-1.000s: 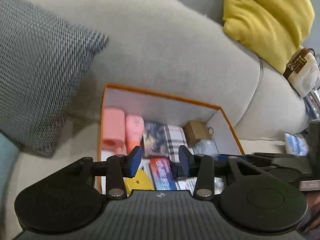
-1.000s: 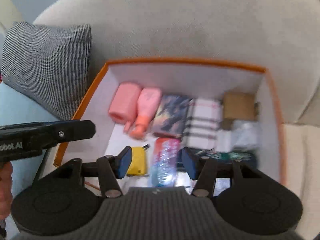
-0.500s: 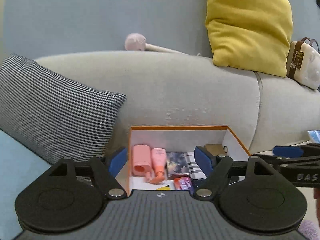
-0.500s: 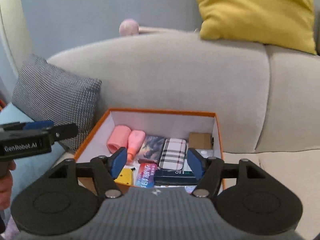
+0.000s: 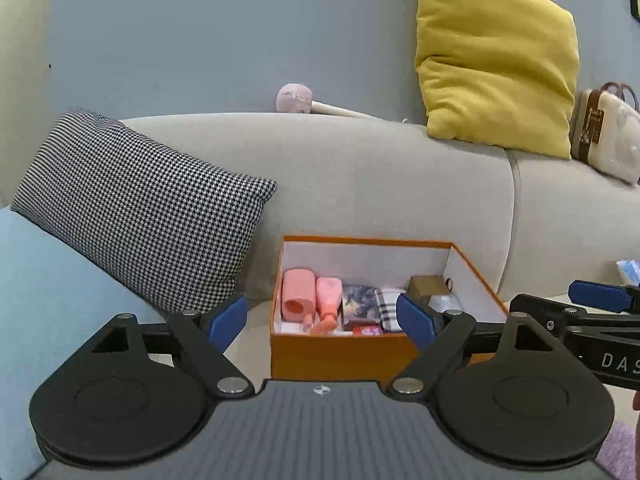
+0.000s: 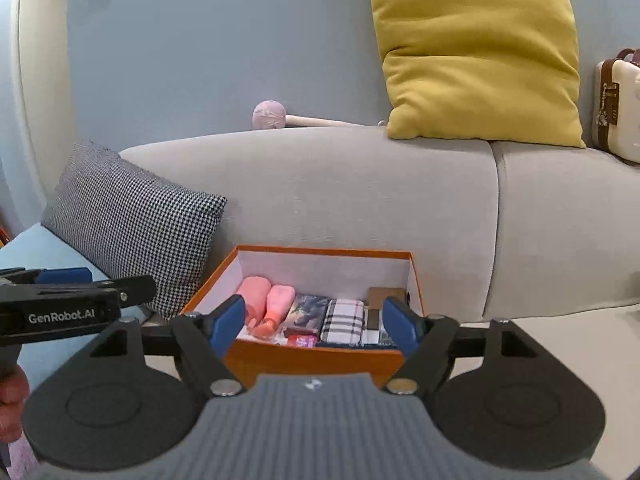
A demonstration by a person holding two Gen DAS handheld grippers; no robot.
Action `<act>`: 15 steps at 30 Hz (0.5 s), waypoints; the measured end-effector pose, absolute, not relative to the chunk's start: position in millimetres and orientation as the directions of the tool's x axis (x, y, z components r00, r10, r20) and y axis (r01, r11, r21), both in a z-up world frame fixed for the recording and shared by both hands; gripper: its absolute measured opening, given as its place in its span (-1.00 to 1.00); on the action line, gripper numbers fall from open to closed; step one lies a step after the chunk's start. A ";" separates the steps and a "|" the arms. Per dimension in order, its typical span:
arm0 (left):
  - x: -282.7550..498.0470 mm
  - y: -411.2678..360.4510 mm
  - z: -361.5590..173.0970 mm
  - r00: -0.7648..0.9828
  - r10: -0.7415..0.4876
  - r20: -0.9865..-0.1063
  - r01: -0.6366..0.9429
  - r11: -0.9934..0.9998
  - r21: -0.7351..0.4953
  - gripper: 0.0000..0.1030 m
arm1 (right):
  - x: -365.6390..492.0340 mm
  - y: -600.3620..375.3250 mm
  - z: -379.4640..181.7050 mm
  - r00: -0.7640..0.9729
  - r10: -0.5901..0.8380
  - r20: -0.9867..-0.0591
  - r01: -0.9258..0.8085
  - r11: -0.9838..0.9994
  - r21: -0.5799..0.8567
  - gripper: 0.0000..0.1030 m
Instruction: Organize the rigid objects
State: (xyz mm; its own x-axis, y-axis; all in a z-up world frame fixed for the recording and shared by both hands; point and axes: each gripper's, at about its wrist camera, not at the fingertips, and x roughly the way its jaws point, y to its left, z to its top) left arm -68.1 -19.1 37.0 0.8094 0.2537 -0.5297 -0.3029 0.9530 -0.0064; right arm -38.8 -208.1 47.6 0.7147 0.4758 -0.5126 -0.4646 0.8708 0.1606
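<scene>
Left gripper (image 5: 322, 318): jaws wide, nothing between them. Right gripper (image 6: 314, 325): jaws wide too, holding nothing. Both sit in front of the near wall of the orange box (image 5: 340, 354), apart from it. The box rests on the sofa seat (image 6: 580, 332), against the grey backrest (image 6: 340, 184). Inside, far row left to right: pink cylinder (image 5: 295, 294), pink bottle (image 5: 328, 300), dark printed pack (image 6: 307, 310), plaid case (image 6: 345, 318), brown carton (image 5: 427, 285). A red packet (image 6: 302, 341) lies nearer, mostly hidden by the box wall. Houndstooth cushion (image 5: 140, 212) left of the box. Far: mallet-like stick (image 6: 288, 118) and yellow cushion (image 6: 476, 48) on the backrest top.
</scene>
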 end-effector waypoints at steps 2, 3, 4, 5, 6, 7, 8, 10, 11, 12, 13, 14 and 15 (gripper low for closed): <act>-69.1 -21.3 32.0 0.800 0.271 -0.535 -0.311 0.950 0.016 0.92 | -42.7 -207.3 40.7 0.708 0.471 -0.525 -0.466 0.871 0.153 0.49; -67.8 -21.2 29.2 0.796 0.269 -0.542 -0.310 0.951 0.016 0.92 | -42.4 -206.8 37.2 0.703 0.467 -0.536 -0.464 0.873 0.152 0.49; -67.7 -20.6 27.3 0.795 0.262 -0.548 -0.305 0.952 0.012 0.92 | -42.6 -206.7 33.4 0.697 0.464 -0.547 -0.461 0.874 0.154 0.48; -67.1 -20.3 24.7 0.792 0.257 -0.553 -0.303 0.953 0.008 0.92 | -41.9 -206.8 29.6 0.692 0.459 -0.557 -0.454 0.877 0.158 0.48; -65.7 -19.4 21.9 0.789 0.256 -0.558 -0.304 0.953 0.007 0.92 | -40.5 -206.9 25.7 0.688 0.452 -0.567 -0.444 0.881 0.163 0.49; -64.5 -18.7 18.5 0.786 0.260 -0.561 -0.307 0.952 0.010 0.92 | -39.3 -206.5 21.9 0.685 0.448 -0.575 -0.438 0.884 0.167 0.49; -62.9 -17.9 14.5 0.784 0.263 -0.563 -0.309 0.951 0.013 0.92 | -38.0 -206.3 18.3 0.684 0.444 -0.579 -0.431 0.886 0.170 0.49; -60.3 -16.6 6.7 0.779 0.270 -0.566 -0.316 0.949 0.018 0.92 | -35.3 -204.9 11.9 0.693 0.426 -0.582 -0.411 0.896 0.166 0.49; -58.2 -15.5 3.2 0.777 0.270 -0.569 -0.319 0.948 0.014 0.92 | -34.1 -203.8 9.4 0.698 0.417 -0.582 -0.403 0.901 0.162 0.49; -56.4 -14.6 0.1 0.777 0.266 -0.571 -0.319 0.948 0.007 0.92 | -34.2 -203.1 7.4 0.702 0.411 -0.581 -0.399 0.903 0.158 0.49; -54.5 -13.7 -2.3 0.777 0.261 -0.573 -0.317 0.948 0.001 0.92 | -33.8 -202.1 6.0 0.706 0.406 -0.580 -0.396 0.906 0.152 0.49; -52.0 -13.1 -4.6 0.776 0.255 -0.576 -0.314 0.949 -0.003 0.92 | -33.0 -201.5 4.6 0.711 0.402 -0.577 -0.392 0.908 0.149 0.49; -49.6 -13.0 -6.8 0.775 0.251 -0.580 -0.311 0.950 -0.005 0.92 | -32.3 -201.3 3.5 0.715 0.398 -0.575 -0.387 0.910 0.148 0.49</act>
